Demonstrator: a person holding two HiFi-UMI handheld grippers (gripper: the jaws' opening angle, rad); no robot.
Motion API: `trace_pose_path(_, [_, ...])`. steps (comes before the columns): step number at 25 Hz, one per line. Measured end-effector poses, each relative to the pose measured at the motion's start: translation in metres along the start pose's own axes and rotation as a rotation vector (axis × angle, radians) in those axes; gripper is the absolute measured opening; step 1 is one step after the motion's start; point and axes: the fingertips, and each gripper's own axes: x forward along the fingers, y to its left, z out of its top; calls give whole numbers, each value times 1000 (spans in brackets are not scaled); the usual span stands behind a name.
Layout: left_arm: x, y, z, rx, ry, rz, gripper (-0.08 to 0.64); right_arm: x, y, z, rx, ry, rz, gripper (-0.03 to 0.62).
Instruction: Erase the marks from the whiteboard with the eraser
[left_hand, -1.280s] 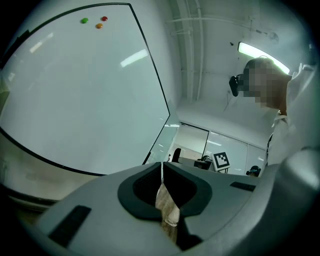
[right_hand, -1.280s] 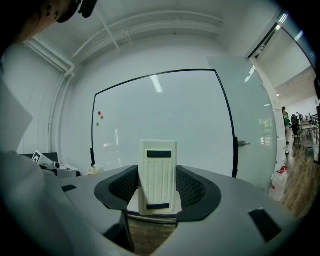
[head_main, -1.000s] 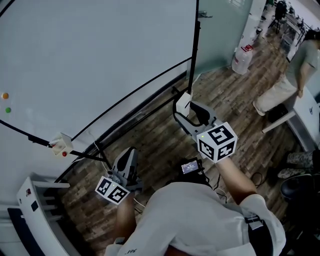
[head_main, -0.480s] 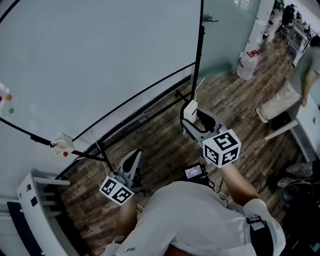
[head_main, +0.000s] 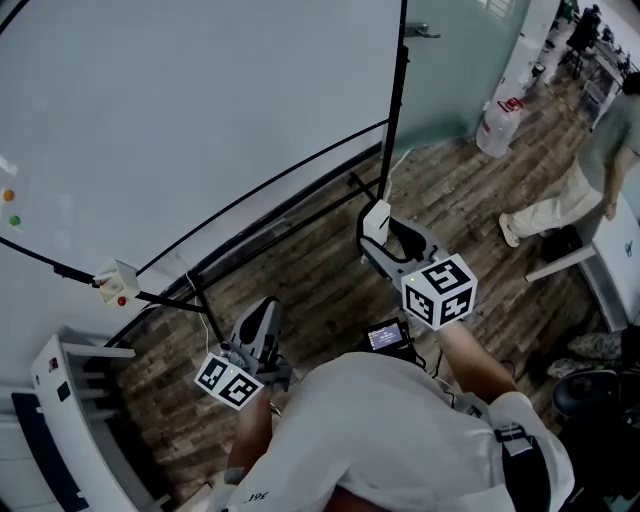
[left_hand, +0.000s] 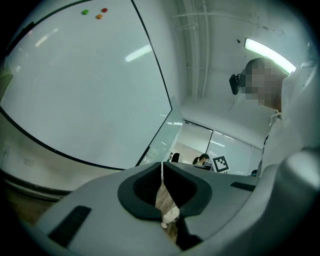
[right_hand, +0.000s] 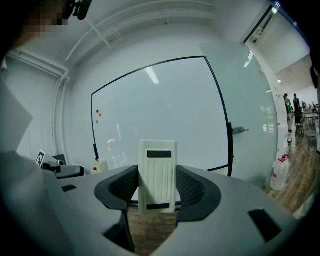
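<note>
Head view: at centre frame, the right gripper (head_main: 380, 235) holds the white ribbed plastic eraser (head_main: 374, 218) below the glossy whiteboard (head_main: 200, 120). Left gripper view: the left gripper (left_hand: 162, 170) is clenched and empty. Right gripper view: jaws pinch the eraser's long sides; it seems light, rigid and slick.

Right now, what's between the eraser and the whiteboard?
Nothing, just air over wooden floor; the head view shows the eraser clear of the whiteboard.

Glossy, smooth white whiteboard (head_main: 200, 100) reflecting ceiling lights; ribbed white plastic eraser (right_hand: 157, 176); matt, grained brown wood-plank floor (head_main: 320, 280).
</note>
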Motion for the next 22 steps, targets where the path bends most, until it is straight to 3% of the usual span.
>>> trace_pose_path(6, [5,-8,-9,0,4,20,8,0,-2,-13,12,26,38,250])
trace_pose_path(22, [16,-16,-26,-22,21,17,8,-9,-16,-24,16,38,31,250])
